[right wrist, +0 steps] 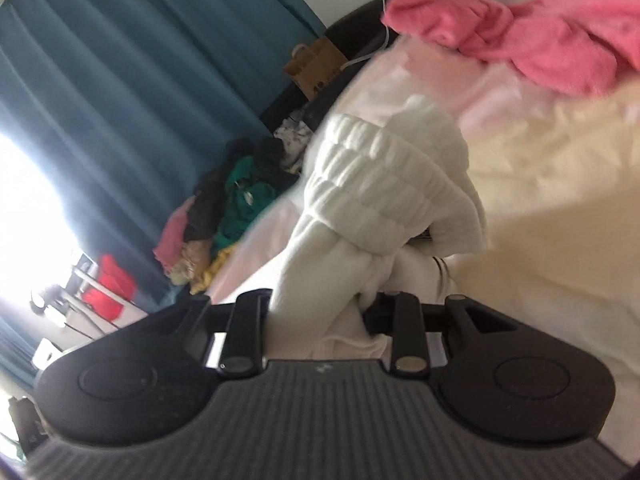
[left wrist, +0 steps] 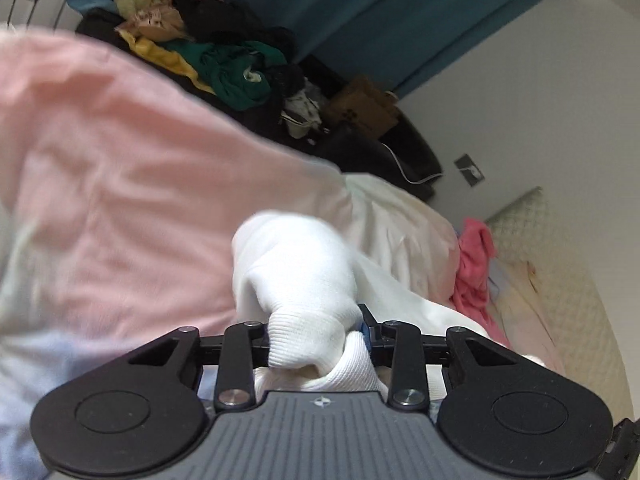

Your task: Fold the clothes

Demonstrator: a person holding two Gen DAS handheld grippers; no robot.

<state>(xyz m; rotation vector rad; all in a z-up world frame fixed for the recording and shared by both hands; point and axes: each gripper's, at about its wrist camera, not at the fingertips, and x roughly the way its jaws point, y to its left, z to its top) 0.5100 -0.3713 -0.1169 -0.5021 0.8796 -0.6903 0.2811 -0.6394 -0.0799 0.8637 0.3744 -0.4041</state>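
A white knit garment with a ribbed cuff is bunched between the jaws of my left gripper, which is shut on it; the fingertips are buried in the cloth. In the right wrist view the same white garment shows a thick ribbed band folded over, and my right gripper is shut on a lower fold of it. Both grippers hold it above a bed with a pale pink sheet and a cream cover.
A bright pink fleece garment lies crumpled on the bed. A heap of mixed clothes, green, yellow, black and pink, sits on a dark surface by teal curtains. A brown paper bag stands beside it.
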